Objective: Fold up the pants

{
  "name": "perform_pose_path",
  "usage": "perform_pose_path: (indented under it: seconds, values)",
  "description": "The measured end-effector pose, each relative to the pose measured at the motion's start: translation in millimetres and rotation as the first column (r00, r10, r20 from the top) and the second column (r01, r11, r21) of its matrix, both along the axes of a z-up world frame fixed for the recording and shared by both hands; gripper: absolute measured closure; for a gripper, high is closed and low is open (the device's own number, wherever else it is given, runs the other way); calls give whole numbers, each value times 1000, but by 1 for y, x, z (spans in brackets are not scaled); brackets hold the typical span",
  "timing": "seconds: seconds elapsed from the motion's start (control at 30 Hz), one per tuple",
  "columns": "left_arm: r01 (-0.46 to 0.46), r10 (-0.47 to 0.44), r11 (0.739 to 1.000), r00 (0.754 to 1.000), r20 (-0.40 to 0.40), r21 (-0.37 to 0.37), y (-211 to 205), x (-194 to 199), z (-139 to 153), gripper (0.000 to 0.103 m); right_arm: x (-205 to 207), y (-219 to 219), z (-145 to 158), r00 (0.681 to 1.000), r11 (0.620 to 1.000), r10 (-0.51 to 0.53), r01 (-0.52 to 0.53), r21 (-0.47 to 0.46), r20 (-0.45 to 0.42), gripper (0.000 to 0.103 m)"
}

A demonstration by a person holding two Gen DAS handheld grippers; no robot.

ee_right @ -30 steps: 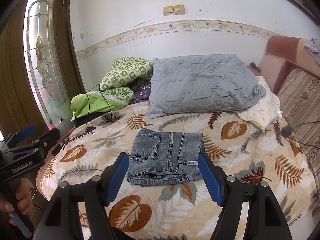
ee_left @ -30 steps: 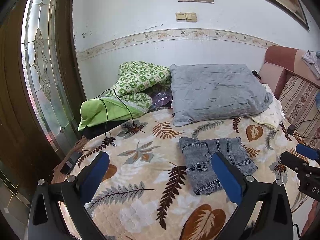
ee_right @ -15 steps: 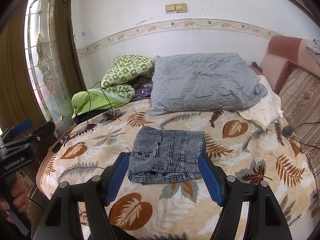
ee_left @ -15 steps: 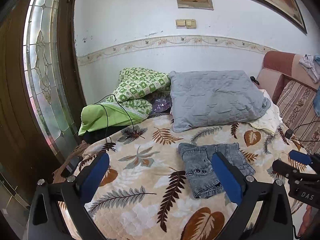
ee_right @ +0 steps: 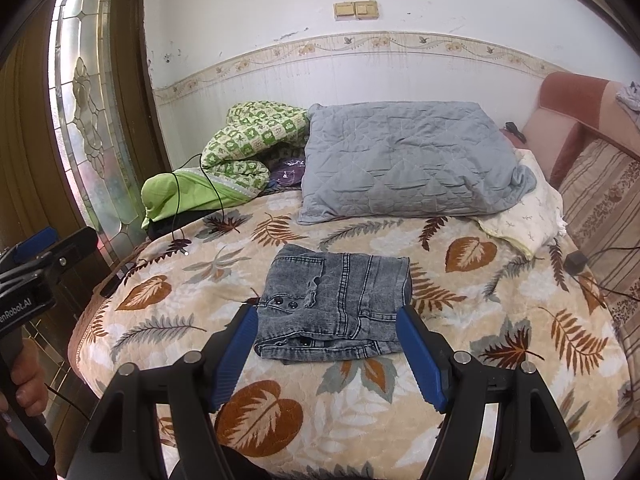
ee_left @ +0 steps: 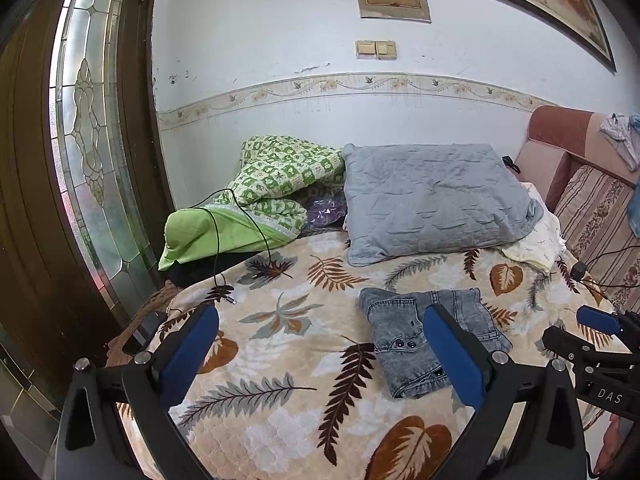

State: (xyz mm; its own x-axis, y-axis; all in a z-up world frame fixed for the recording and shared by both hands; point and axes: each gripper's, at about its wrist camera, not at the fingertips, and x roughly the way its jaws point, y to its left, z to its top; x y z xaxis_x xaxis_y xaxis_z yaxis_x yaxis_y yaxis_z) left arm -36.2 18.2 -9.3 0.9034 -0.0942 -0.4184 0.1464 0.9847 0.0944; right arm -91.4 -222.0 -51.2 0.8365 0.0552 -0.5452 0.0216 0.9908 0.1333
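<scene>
Hovering: both grippers hang above the bed (ee_right: 520, 320), touching nothing; judged a check after the last fold.
Pants: the pants (ee_right: 340, 304) lie folded into a compact, roughly square packet on the leaf-print cover, in front of the pillow (ee_right: 408, 164) and apart from it.
Packet detail: waistband buttons face up at the left; stacked edges show at the near side, so several layers lie flat on one another.
Right gripper: the right gripper (ee_right: 328, 350) is spread wide, a pad either side of the packet's near edge in view, holding nothing.
Left gripper: the left gripper (ee_left: 320, 354) is also spread and bare, off to the left of the pants over bare cover.
Reason for placement: the open middle of the bed gives flat support; the blanket (ee_right: 248, 144) and cable are well clear.
Status: folding looks complete or nearly so.
</scene>
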Motion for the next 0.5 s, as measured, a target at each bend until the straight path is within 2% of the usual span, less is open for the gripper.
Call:
perform_pose_path:
  seconds: [0.5]
  values:
    - [-5,5,1000,1000,-19,-12,6,6,-4,1,7,-1,-8,1000,1000,-5,5,-3,-20,28]
